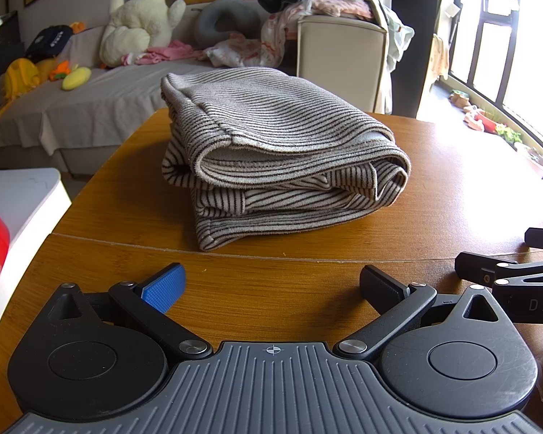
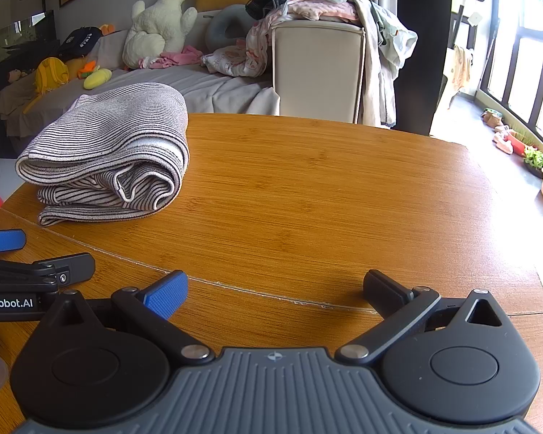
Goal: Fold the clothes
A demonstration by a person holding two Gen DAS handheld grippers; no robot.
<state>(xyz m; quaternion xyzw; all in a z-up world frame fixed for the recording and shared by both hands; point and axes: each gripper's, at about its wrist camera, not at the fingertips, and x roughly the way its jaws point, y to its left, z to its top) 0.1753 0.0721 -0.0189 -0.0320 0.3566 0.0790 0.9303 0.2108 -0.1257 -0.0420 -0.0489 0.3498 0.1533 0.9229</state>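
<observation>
Short of the folded striped garment [image 1: 271,137], both claws, left claw [image 1: 271,285] and right claw [image 2: 275,289], wide open, empty; fold looks done, next garment needed.

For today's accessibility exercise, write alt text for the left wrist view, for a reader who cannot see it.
A folded striped garment lies on a wooden table, with nothing gripping it. The left gripper is open and empty in front of it, and part of the right gripper shows at the right edge. Behind is a sofa with a plush duck.
</observation>
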